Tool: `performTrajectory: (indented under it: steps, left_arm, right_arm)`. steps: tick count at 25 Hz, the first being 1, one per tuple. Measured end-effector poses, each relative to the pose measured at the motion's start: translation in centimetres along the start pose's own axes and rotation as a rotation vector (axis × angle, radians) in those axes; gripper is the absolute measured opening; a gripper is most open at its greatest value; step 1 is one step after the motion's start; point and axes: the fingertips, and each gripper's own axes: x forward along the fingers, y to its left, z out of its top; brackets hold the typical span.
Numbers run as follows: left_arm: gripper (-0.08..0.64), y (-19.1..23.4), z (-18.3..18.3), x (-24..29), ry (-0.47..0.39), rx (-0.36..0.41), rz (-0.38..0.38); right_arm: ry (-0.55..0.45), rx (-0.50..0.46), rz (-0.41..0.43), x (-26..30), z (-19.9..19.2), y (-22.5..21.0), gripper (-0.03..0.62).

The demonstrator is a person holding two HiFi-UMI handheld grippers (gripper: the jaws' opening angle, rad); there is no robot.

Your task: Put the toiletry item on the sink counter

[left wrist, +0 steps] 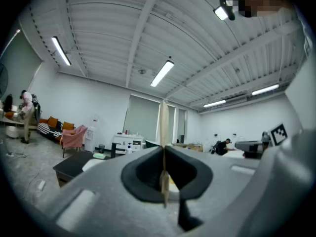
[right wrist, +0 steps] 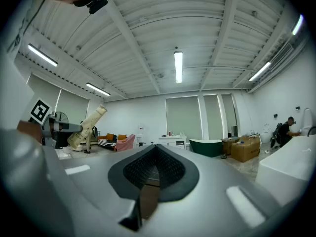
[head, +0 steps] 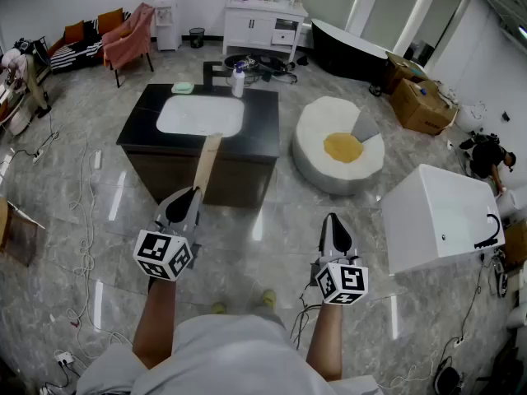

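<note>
A black sink counter (head: 260, 135) with a white basin (head: 200, 115) stands on the floor ahead of me, and shows low at the left in the left gripper view (left wrist: 73, 164). My left gripper (head: 196, 192) is shut on a long, flat beige toiletry item (head: 207, 159) that sticks out forward, its tip over the counter's near edge. In the left gripper view the item (left wrist: 163, 127) stands edge-on between the closed jaws of the left gripper (left wrist: 163, 154). My right gripper (head: 332, 218) hangs shut and empty (right wrist: 156, 147), well short of the counter. The item (right wrist: 90, 126) also shows in the right gripper view.
On the counter's far edge are a green soap dish (head: 183, 87), a black tap (head: 210, 74) and a white bottle (head: 238, 81). A round white pouf (head: 339, 151) sits right of the counter and a white tub (head: 436, 216) further right. Cables (head: 82, 212) trail over the floor at the left.
</note>
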Motion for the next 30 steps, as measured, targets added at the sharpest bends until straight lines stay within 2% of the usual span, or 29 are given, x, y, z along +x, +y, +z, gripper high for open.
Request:
performTrajectory:
  steps: [30]
  left_arm:
    - [0.003, -3.2, -1.2, 6.8, 0.023, 0.011, 0.030]
  right_arm:
    - [-0.004, 0.009, 0.046, 4.0, -0.5, -6.6, 0.003]
